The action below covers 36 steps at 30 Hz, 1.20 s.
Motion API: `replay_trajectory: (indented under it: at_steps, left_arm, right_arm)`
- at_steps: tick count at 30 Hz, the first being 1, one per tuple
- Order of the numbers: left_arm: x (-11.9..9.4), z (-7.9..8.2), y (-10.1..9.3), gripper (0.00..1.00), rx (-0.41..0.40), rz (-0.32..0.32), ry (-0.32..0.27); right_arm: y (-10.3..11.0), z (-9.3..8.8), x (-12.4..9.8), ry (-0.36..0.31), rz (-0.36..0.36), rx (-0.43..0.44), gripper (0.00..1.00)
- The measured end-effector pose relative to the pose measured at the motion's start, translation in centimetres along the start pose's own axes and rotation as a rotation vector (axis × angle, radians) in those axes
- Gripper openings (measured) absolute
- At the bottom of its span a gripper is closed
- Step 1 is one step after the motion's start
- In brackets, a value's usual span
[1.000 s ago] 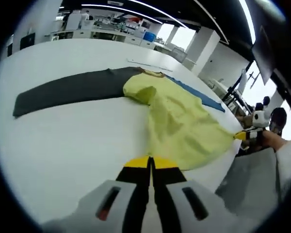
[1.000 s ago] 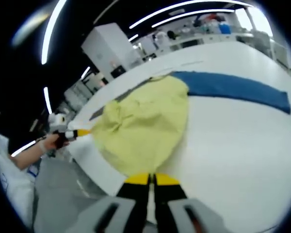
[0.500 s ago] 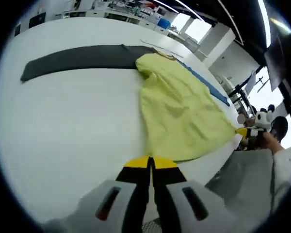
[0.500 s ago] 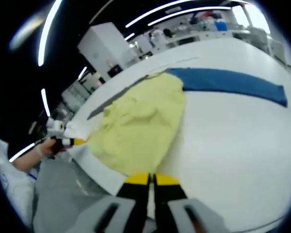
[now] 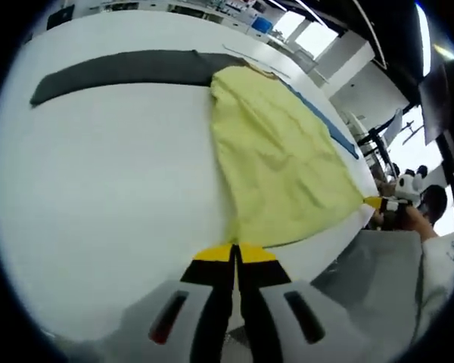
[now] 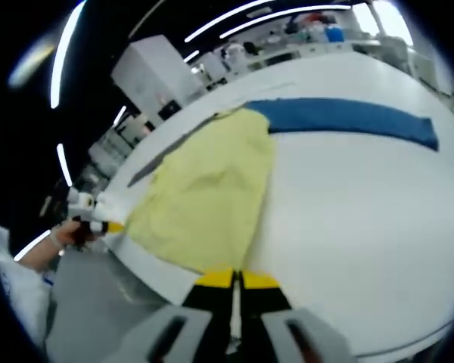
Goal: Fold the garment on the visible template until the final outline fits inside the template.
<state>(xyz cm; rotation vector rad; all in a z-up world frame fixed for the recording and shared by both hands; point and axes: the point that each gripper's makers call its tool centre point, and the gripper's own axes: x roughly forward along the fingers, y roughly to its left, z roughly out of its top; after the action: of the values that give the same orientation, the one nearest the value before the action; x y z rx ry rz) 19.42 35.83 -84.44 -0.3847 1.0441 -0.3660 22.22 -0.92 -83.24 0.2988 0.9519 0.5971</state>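
the yellow garment point(image 5: 276, 159) lies spread on the white table point(image 5: 98, 174), running from its collar end at the far side to its hem at the near edge, where both grippers have it. under its far end a dark grey strip point(image 5: 113, 66) runs off to one side and a blue strip point(image 6: 340, 119) to the other; these look like the arms of the template.

the left gripper point(image 5: 234, 252) has its yellow-tipped jaws pressed together right at one near corner of the cloth, and it looks clamped on that corner. the right gripper point(image 6: 232, 277) looks the same in its own view, jaws together on the other hem corner; it also shows at the side of the left gripper view, held in a hand point(image 5: 412, 219) off the table edge.

the garment reads as thin, light and limp (shallow wrinkles, no stiffness anywhere). it should lift with almost no effort, but it will sag between the two holds and may slide on the smooth table. the hem corners are the sensible grip for carrying the near edge over towards the collar. a pinch taken too shallow could slip off.

there are no containers on the table; boxes far back in the room are too small to tell apart.
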Motion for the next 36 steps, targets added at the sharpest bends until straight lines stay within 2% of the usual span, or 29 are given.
replay_trajectory:
  at_steps: [4, 15, 26, 36]
  left_arm:
    - [0.1, -0.2, 0.0, 0.00, -0.001, -0.002, 0.010]
    - [0.0, -0.5, -0.1, 0.00, -0.002, 0.003, 0.025]
    - [-0.7, -1.0, -1.1, 0.00, -0.020, -0.011, 0.021]
    - [-0.6, -0.9, -0.9, 0.00, -0.023, 0.001, 0.023]
  right_arm:
    - [-0.7, -0.2, 0.1, 0.006, -0.010, 0.024, 0.00]
    - [-0.9, -1.3, 0.4, 0.044, -0.035, 0.048, 0.00]
    - [-0.9, -1.5, 0.6, 0.061, -0.050, 0.033, 0.00]
    - [-1.1, -1.5, 0.6, 0.071, -0.049, 0.028, 0.00]
